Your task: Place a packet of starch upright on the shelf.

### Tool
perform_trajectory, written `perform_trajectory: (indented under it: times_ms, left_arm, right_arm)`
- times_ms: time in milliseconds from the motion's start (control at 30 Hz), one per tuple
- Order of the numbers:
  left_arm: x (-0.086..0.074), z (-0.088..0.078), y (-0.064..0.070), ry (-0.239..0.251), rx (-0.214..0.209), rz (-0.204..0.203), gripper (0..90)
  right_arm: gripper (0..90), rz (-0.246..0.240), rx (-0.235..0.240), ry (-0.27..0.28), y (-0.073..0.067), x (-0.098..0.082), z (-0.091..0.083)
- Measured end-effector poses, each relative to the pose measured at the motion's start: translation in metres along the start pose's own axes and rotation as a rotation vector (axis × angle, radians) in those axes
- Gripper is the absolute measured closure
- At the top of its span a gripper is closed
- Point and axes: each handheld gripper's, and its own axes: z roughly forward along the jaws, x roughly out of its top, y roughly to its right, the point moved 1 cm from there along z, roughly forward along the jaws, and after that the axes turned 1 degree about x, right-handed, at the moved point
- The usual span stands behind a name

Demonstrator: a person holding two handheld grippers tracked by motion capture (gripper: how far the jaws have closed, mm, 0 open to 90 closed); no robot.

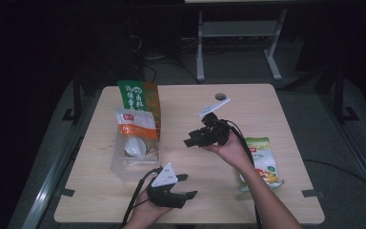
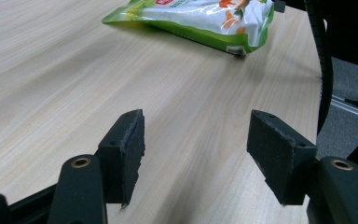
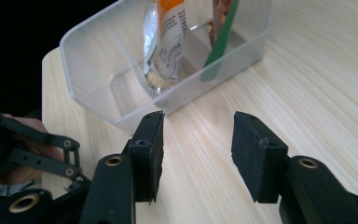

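Gaping empty, the right gripper [image 3: 198, 154] faces the clear bin [image 3: 93, 70]; the left gripper [image 2: 198, 158] likewise spread, holding nothing.

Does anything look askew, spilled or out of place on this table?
Nothing spilled or damaged. One green-and-white packet lies flat near the table's right edge, apart from the two packets standing in the clear bin. Both hand-held grippers are empty.

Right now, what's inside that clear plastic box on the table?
The clear box holds two upright snack packets: an orange-and-white one and a green one behind it. The packets cover whatever lies beneath them.
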Motion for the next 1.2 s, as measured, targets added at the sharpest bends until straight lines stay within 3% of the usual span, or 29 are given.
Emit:
perform_trajectory:
  times_ms: [667, 833, 933, 1200]
  left_arm:
    - [0.000, 0.000, -0.001, -0.001, -0.001, 0.001, 36.3]
    - [0.000, 0.000, -0.001, 0.000, 0.002, -0.008, 36.3]
    - [0.001, -0.001, -0.001, -0.001, 0.002, -0.003, 36.2]
    - [0.001, -0.002, 0.000, 0.003, 0.006, -0.008, 36.1]
  right_arm:
    - [48.1, 0.048, -0.081, 0.002, 0.014, -0.028, -0.046]
    - [47.2, 0.086, -0.100, -0.002, 0.017, -0.040, -0.057]
    - [46.7, 0.079, -0.120, -0.002, 0.020, -0.047, -0.062]
    - [45.1, 0.121, -0.174, -0.019, 0.026, -0.068, -0.080]
